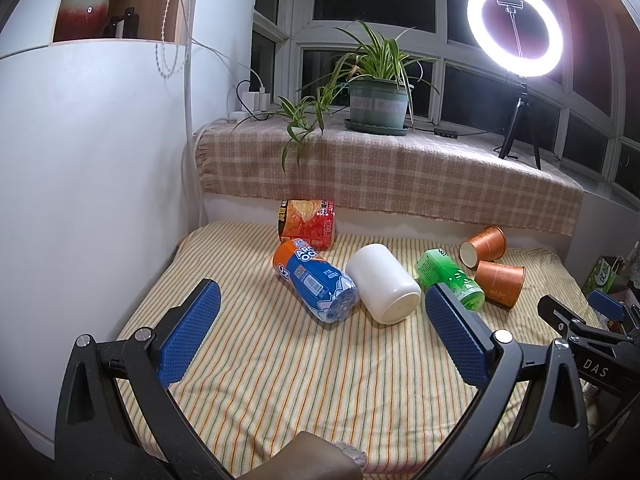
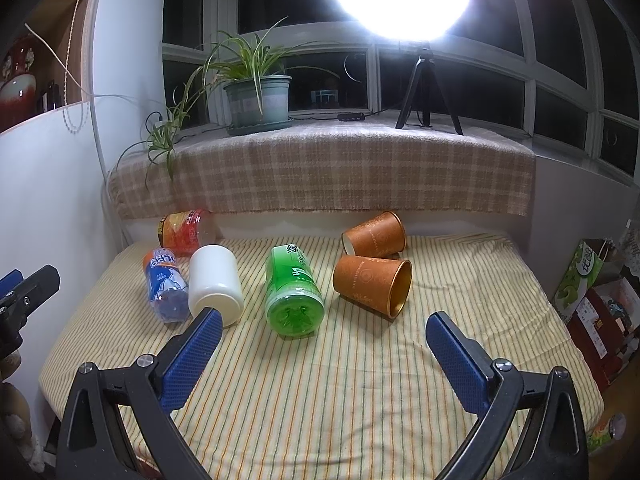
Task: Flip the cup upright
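Several cups lie on their sides on a striped cloth (image 1: 320,380). A white cup (image 1: 383,289) (image 2: 216,284) lies in the middle, a blue-and-orange one (image 1: 316,280) (image 2: 165,285) to its left, a green one (image 1: 450,274) (image 2: 294,292) to its right. Two orange paper cups (image 1: 500,282) (image 2: 374,282) lie at the right, one behind the other (image 2: 374,235). A red cup (image 1: 307,222) (image 2: 186,230) lies at the back. My left gripper (image 1: 322,330) is open and empty, short of the white cup. My right gripper (image 2: 324,344) is open and empty, short of the green cup.
A plaid-covered sill (image 1: 380,176) behind the cloth carries a potted plant (image 1: 378,100), and a ring light on a tripod (image 1: 516,36). A white cabinet wall (image 1: 100,180) stands at the left. Boxes (image 2: 592,300) stand off the right edge.
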The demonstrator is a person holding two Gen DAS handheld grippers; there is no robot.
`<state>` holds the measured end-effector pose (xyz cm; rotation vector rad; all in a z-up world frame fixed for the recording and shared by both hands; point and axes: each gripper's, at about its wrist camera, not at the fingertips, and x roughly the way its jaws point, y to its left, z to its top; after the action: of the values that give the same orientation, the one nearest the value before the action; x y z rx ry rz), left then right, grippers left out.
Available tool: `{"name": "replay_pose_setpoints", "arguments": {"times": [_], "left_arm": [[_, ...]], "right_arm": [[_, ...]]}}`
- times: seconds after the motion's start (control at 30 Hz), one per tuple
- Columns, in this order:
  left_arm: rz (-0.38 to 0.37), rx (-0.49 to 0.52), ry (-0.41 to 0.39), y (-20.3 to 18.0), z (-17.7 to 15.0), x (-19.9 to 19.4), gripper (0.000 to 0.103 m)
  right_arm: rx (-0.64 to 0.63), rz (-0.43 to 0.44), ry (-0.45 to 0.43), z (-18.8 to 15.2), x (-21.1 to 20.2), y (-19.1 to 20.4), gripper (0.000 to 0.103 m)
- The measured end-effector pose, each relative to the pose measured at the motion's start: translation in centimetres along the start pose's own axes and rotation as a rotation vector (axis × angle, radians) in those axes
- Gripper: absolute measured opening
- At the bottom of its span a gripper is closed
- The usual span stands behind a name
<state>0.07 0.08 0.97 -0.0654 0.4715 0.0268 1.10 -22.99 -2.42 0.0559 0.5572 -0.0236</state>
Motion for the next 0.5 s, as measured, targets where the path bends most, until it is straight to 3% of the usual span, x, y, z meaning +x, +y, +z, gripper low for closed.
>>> {"name": "replay_pose_setpoints", "arguments": {"times": [0.5], "left_arm": [[0.052, -0.038, 0.027, 2.5, -1.7, 1.1, 0.103]], "right_arm": [[-0.059, 0.073, 0.035, 1.1, 2.0, 2.4, 0.103]]}}
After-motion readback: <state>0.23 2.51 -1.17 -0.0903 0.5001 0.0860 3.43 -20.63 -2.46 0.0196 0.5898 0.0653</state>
